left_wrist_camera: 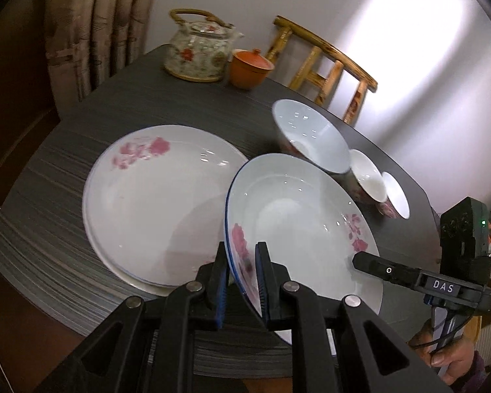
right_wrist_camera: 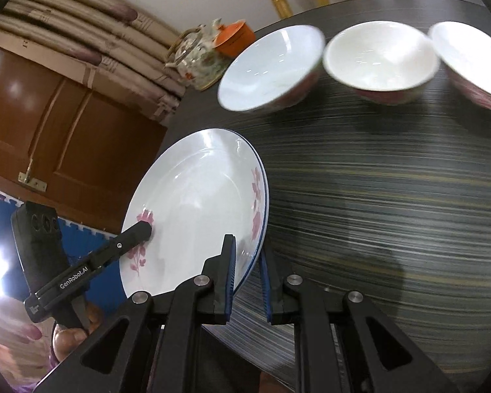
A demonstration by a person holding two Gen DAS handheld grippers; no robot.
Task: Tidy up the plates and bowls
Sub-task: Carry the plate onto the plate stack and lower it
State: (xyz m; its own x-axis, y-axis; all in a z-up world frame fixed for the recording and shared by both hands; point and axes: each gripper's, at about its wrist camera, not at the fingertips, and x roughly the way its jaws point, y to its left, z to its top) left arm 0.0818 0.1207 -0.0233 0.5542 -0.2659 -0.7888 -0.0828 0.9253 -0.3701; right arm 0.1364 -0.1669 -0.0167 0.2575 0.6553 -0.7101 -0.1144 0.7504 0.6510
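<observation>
A white plate with a blue rim and pink flowers hangs tilted above the dark table, carried by both grippers. My left gripper is shut on its near rim. My right gripper pinches the opposite rim. In the right wrist view the same plate sits between the right gripper's pads, with the left gripper clamped on its far edge. A larger flowered plate rests on another one on the table, partly under the carried plate. Three bowls stand in a row behind.
A floral teapot and an orange lidded cup stand at the table's far end, with a bamboo chair behind. The bowls line the far side. A brown door lies beyond the table edge.
</observation>
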